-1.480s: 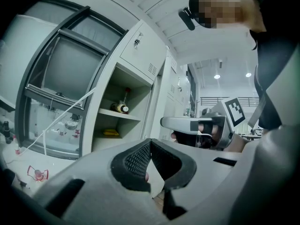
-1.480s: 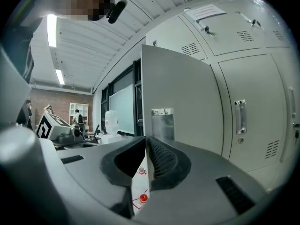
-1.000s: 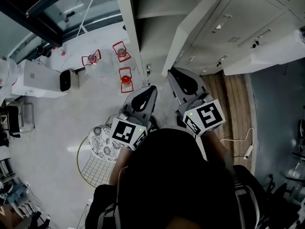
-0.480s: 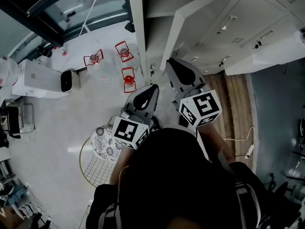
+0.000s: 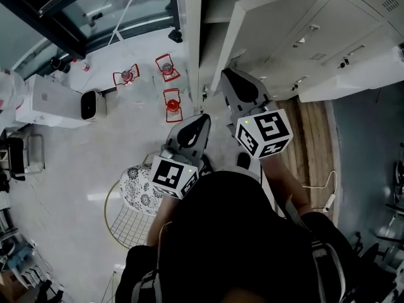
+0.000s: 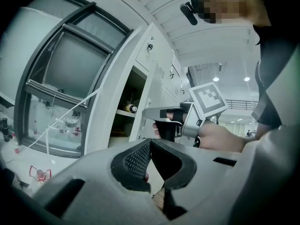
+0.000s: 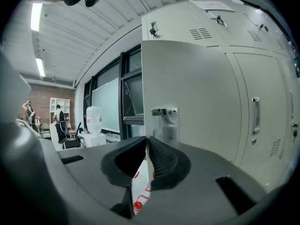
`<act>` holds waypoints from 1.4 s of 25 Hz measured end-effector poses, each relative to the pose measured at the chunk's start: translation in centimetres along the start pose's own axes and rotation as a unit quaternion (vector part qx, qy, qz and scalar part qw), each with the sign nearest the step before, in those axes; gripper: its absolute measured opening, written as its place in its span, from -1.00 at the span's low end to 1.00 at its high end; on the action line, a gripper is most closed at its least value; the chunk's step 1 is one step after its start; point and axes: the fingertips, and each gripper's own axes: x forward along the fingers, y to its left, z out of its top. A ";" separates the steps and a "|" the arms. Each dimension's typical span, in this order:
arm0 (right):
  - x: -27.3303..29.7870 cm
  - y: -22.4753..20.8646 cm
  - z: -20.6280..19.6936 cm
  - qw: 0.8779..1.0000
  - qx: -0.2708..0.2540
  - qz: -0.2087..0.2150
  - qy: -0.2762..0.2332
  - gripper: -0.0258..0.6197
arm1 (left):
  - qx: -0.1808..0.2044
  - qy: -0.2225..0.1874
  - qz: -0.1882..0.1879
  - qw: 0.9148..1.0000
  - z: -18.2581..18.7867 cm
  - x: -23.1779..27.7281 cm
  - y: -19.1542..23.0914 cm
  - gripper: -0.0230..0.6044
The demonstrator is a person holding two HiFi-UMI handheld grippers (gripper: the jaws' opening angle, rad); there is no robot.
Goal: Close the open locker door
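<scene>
The open locker door is a pale grey panel with a small metal handle, swung out from a row of closed lockers. My right gripper points at the door's lower free edge. Its jaws are closing, tips almost together, and nothing shows between them. The door's edge lines up just behind the gap; I cannot tell whether it touches. My left gripper hangs lower left, shut and empty. In the left gripper view the locker's opening has a bottle on its shelf.
Red wire stands sit on the pale floor left of the lockers, near a white appliance. A wire stool with a patterned cushion stands by my left side. A wooden floor strip runs along the locker fronts, with a cable.
Both grippers have moved up and forward toward the lockers. The right gripper's tip has come closer to the open door's lower edge.
</scene>
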 end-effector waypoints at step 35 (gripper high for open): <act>5.6 -1.9 0.1 1.000 -0.023 -0.017 0.008 -0.91 | 0.004 -0.015 0.021 1.000 0.8 -0.9 2.0 -0.87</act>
